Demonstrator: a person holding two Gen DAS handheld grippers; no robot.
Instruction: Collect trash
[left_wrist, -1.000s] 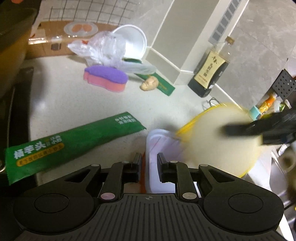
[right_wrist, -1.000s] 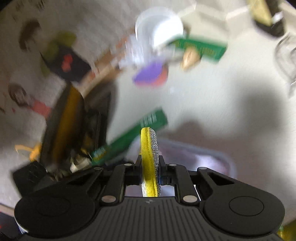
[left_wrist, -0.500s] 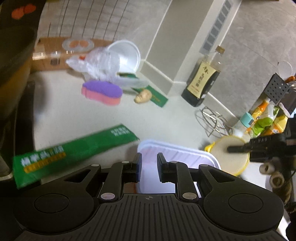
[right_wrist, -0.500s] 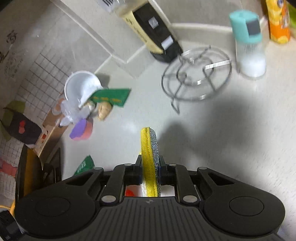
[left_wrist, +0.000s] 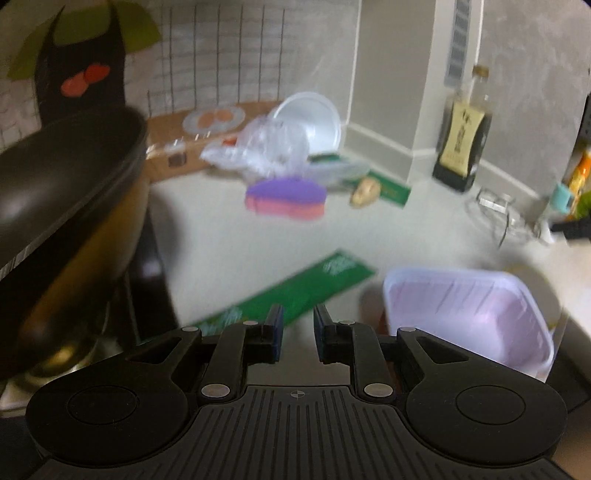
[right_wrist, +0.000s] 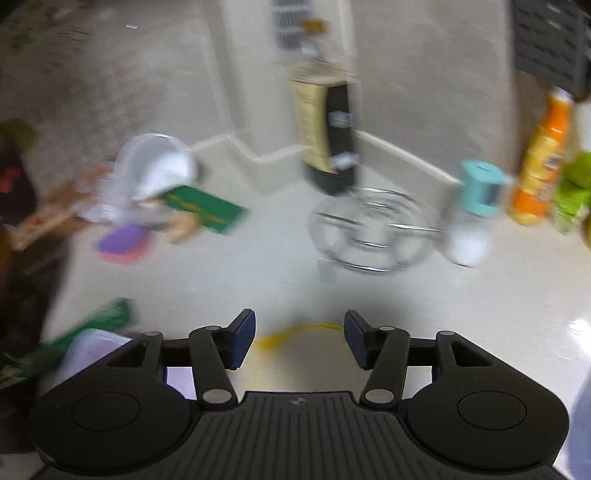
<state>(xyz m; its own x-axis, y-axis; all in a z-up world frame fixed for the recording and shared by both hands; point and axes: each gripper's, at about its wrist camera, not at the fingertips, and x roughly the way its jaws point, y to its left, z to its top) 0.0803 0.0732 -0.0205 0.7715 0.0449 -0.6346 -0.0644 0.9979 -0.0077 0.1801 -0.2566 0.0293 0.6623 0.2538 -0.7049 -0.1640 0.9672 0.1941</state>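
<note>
A long green wrapper (left_wrist: 295, 291) lies on the pale counter just beyond my left gripper (left_wrist: 297, 332), whose jaws stand a little apart with nothing between them. A lilac plastic tray (left_wrist: 469, 317) sits to its right. My right gripper (right_wrist: 299, 339) is opening. The round yellow scouring pad (right_wrist: 295, 330) lies below its spread fingers, free of the pads. At the back lie a crumpled clear bag (left_wrist: 266, 151), a tipped white bowl (left_wrist: 310, 122), a purple and pink sponge (left_wrist: 286, 197), a ginger piece (left_wrist: 365, 190) and a second green wrapper (right_wrist: 205, 208).
A dark wok (left_wrist: 62, 177) on the stove fills the left side. A soy sauce bottle (right_wrist: 327, 136) stands by the wall corner, with a wire trivet (right_wrist: 373, 230) in front of it. A teal-capped shaker (right_wrist: 476, 214) and an orange bottle (right_wrist: 541, 162) stand on the right.
My right gripper has let go of the yellow pad and its jaws have spread while it tilted up. My left gripper swung left, from the lilac tray to the green wrapper.
</note>
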